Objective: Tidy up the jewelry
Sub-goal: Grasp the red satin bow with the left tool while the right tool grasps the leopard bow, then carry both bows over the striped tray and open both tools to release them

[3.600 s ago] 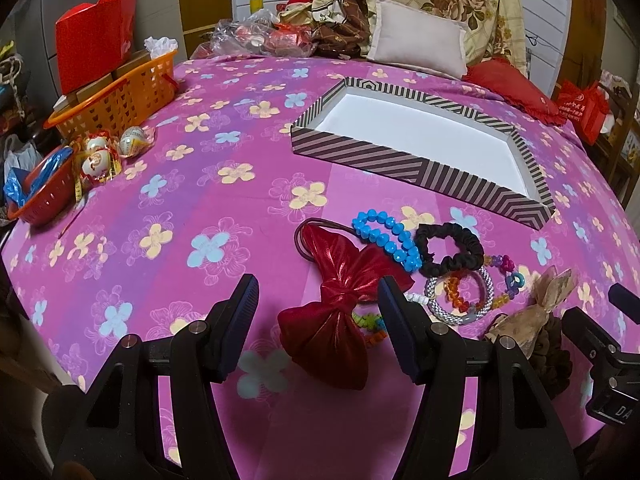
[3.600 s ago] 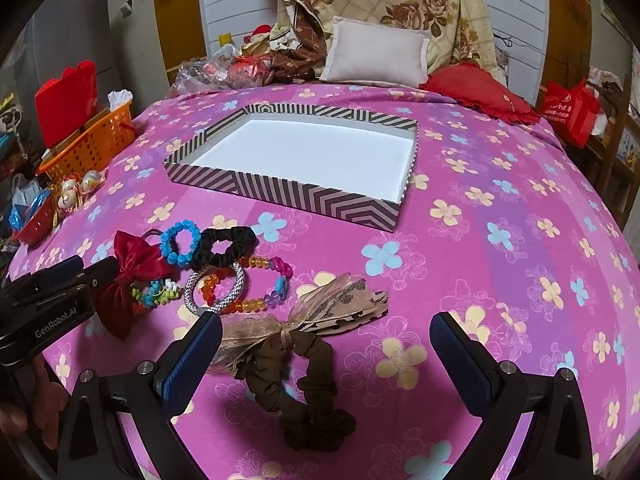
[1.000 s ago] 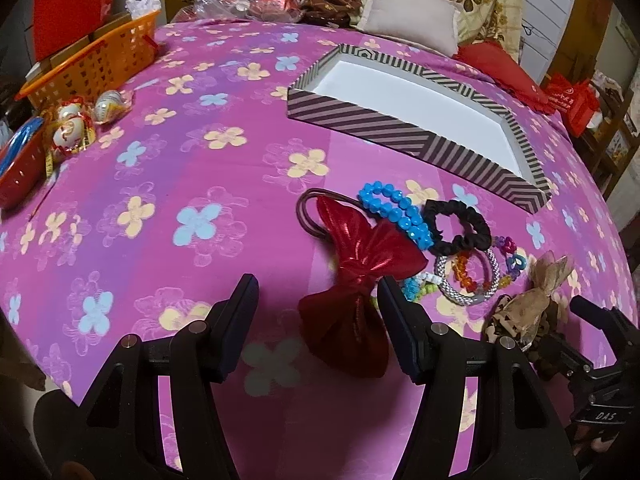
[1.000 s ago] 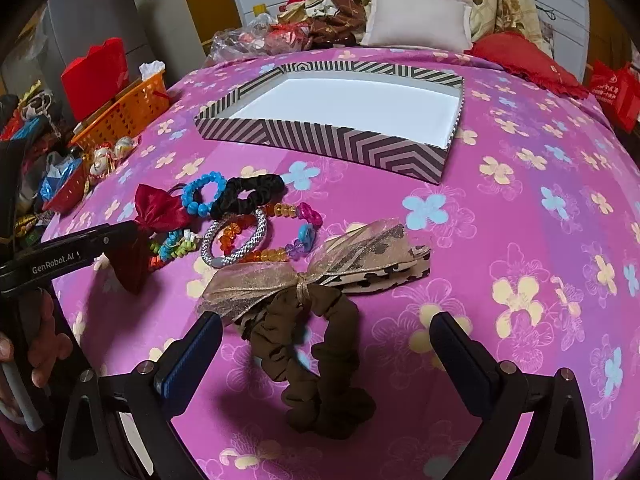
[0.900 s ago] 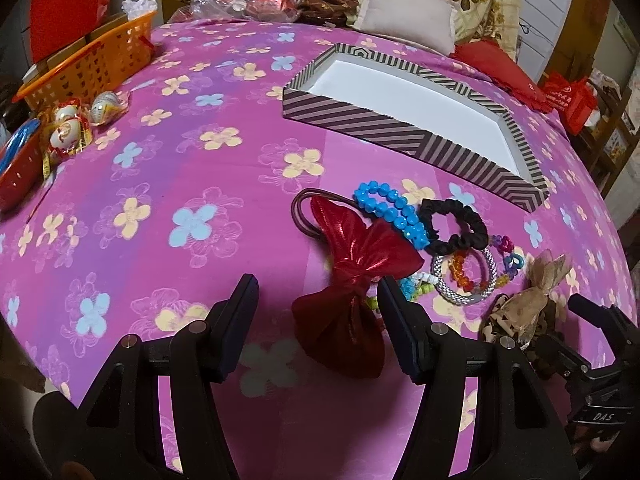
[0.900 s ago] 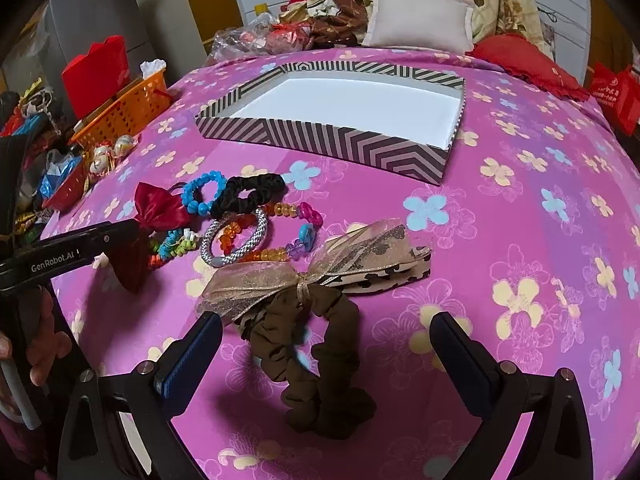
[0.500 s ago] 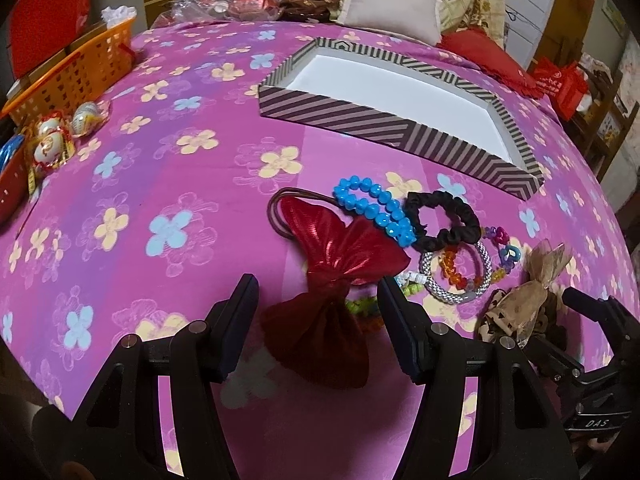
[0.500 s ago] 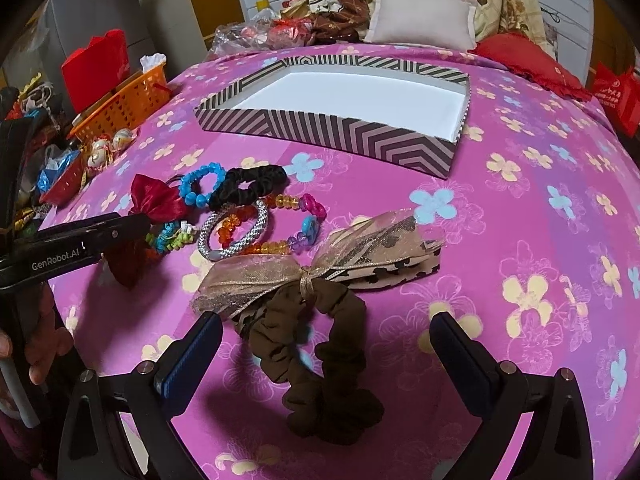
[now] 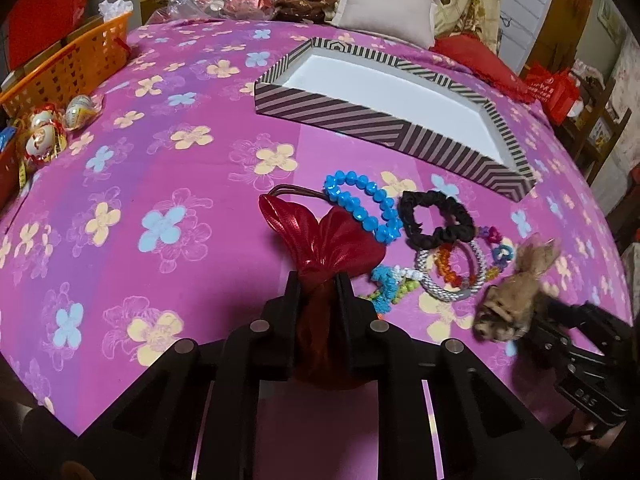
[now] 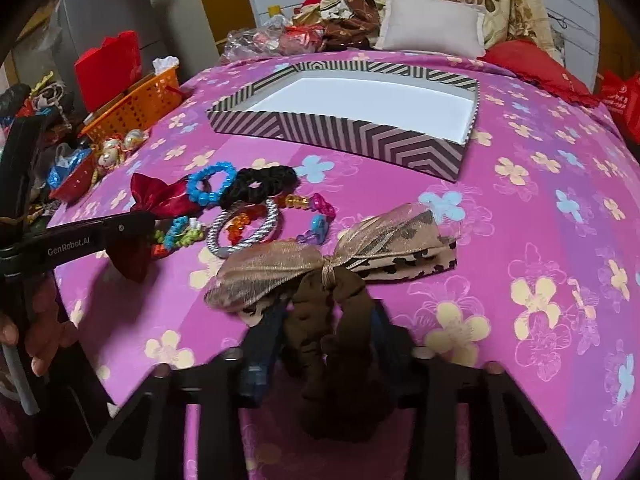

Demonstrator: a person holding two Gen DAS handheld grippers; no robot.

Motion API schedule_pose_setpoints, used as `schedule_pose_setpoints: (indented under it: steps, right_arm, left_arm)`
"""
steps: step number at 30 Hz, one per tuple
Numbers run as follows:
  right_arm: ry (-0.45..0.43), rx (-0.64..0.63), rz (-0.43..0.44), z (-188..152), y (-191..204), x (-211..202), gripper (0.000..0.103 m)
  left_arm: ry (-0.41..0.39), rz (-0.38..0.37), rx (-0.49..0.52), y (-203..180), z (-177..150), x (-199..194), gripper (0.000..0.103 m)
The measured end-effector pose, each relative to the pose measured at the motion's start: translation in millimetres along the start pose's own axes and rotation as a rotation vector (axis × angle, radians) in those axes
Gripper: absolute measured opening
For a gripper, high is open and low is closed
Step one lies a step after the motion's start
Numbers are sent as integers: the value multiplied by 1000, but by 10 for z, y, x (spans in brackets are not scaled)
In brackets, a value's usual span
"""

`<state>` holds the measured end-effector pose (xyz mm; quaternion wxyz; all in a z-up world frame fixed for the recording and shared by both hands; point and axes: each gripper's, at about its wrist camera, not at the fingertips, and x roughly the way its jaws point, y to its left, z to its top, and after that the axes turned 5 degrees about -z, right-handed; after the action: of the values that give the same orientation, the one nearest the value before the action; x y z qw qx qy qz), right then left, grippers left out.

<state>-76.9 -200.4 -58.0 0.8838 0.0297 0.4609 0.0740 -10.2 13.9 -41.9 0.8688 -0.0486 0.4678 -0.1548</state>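
Observation:
My left gripper [image 9: 317, 285] is closing, and its pads squeeze the near lobe of the red satin bow [image 9: 320, 240] on the pink flowered cloth. My right gripper [image 10: 328, 316] is closing too, with the brown scrunchie [image 10: 310, 308] and its tan ribbon bow [image 10: 280, 272] pinched between its fingers. Between the two bows lie a blue bead bracelet [image 9: 360, 204], a black scrunchie [image 9: 436, 220], a silver bracelet [image 9: 452, 280] and coloured bead strings. Behind them stands the striped tray [image 9: 360, 120], white inside with nothing in it.
At the left edge stand an orange basket [image 9: 68, 68], foil-wrapped eggs [image 9: 44, 132] and a red bowl [image 10: 76, 180]. A pale cushion [image 10: 432, 26] and red fabric lie behind the tray. A hand [image 10: 36, 344] holds the left gripper. The cloth drops off close in front.
Both grippers, wide open half a second ago, have closed: the left onto the red bow, the right onto the brown scrunchie. The hands have stayed in place.

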Motion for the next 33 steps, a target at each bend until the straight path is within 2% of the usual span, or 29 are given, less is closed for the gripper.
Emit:
schedule_pose_setpoints:
  steps: [2,17,23,27,28,31,33]
  right_arm:
    - [-12,6,15,-5,1,-36,28]
    - [-122,-5,61,134,100,-413,20]
    - [-99,-4,57,90,80,-364,20]
    - [-26,-1,39,47,47,-203,20]
    - [-17,10,36,36,31,-172,23]
    - [0,17,36,25,25,-127,55]
    - [-8,8,18,16,46,-102,55]
  left_arm:
    - [-15,1,3,-4,3,-76,15]
    - [-129,25,21,-41,93,-597,15]
    - [-130,23,16,-62,86,-619,15]
    - [-116,24,9,-58,65,-588,15]
    - [-114,23,4,-50,62,-582,15]
    - [-108,22,-7,-33,62,-565,15]
    - [-106,21,-8,-38,59,-558,15]
